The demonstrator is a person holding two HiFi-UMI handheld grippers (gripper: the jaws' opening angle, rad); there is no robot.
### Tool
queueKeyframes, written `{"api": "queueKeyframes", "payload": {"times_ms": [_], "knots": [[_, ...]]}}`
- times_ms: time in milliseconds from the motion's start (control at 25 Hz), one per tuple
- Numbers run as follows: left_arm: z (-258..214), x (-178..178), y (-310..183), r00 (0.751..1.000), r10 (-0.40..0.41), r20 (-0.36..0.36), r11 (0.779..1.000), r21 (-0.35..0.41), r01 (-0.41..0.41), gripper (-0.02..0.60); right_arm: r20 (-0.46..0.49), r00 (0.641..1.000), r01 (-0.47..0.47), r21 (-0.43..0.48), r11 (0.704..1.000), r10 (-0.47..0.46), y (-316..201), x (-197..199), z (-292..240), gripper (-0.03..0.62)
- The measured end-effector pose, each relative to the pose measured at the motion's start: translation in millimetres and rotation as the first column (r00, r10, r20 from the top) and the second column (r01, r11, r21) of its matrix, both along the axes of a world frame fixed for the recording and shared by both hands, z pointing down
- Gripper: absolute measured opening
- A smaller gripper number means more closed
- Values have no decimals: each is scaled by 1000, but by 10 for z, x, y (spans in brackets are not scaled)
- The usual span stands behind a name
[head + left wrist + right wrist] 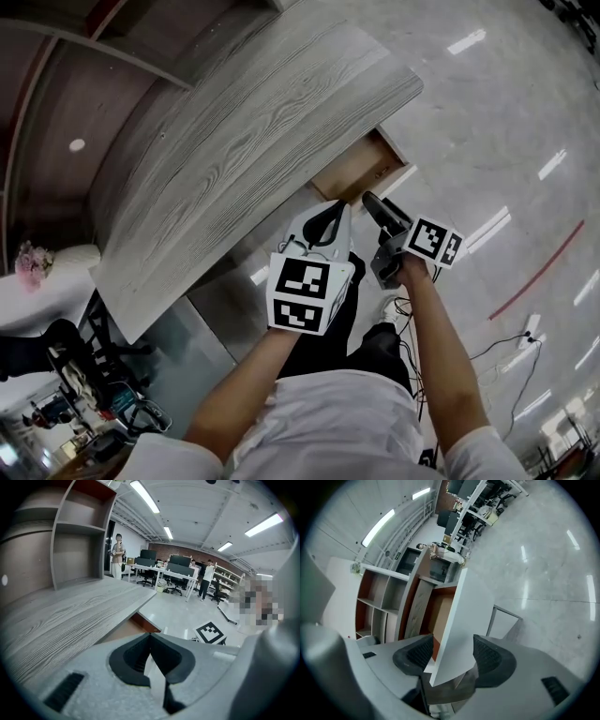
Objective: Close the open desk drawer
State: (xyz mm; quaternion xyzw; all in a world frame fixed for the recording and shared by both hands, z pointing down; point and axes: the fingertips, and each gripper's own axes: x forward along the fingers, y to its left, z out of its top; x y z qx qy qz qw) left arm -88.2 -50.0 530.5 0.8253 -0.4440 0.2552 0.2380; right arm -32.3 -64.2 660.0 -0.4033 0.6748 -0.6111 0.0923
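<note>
(a) Polished pale-grey stone floor (487,112), streaked with the reflections of ceiling lights.

(b) Long desk top of grey, strongly grained wood laminate (253,122), running on a slant across the head view. Its rounded corner lies just above my grippers.

(c) Open desk drawer (361,167), pulled out from under that corner. It is a shallow box of smooth brown board with a flat white front panel (464,620). Only bare brown board shows inside. The far part sits under the desk top, so I cannot tell what it may hold.

(d) My two bare forearms reach forward from white short sleeves, side by side, left (248,384) and right (441,347).

(e) My right gripper (375,204), dark-jawed, is rolled on its side and points slightly down at the drawer. Its ribbed black pads (487,656) stand wide apart, one on each side of the white front panel. They straddle the panel without clamping it.

(f) My left gripper (333,211), in a matt white shell, points down beside the drawer. Its jaw tips meet (150,637) and hold nothing.

(g) Black-and-white marker cubes, left (307,292) and right (436,241).
</note>
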Motion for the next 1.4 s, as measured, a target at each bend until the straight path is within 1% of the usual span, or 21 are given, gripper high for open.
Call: {"api": "queueKeyframes", "payload": {"times_ms": [80, 200, 320, 480, 680, 880, 1040, 1240, 1400], "knots": [[16, -19, -1, 1000, -1, 0, 1000, -1, 1, 3, 3, 1000, 1, -4, 1000, -1, -51, -40, 18, 229], [33, -32, -5, 1000, -8, -6, 1000, -3, 8, 3, -20, 1000, -7, -21, 1000, 6, -66, -51, 71, 226], [31, -40, -13, 1000, -11, -10, 1000, 1, 11, 2, 13, 999, -37, -39, 999, 38, -45, -23, 88, 208], [31, -54, 3, 1000, -7, -3, 1000, -2, 7, 3, 3, 998, -68, -57, 996, 68, -48, -23, 57, 189], [-28, -49, -2, 1000, -12, -5, 1000, 9, 12, 3, 29, 994, -105, -62, 993, 107, -52, -16, -100, 190], [-62, 11, 8, 1000, -6, -5, 1000, 13, 7, 3, 78, 992, -98, -22, 995, 99, -67, -9, -284, 189], [-94, 39, 1, 1000, -13, -16, 1000, 18, 13, 3, 82, 993, -83, -6, 996, 84, -81, -26, -356, 189], [-97, 30, -11, 1000, -13, -9, 1000, 14, 13, 3, 101, 992, -81, 10, 997, 80, -105, -39, -441, 190], [-114, 42, -30, 1000, -8, -6, 1000, 17, 8, 3, 100, 993, -57, 18, 998, 55, -125, -80, -473, 189]]}}
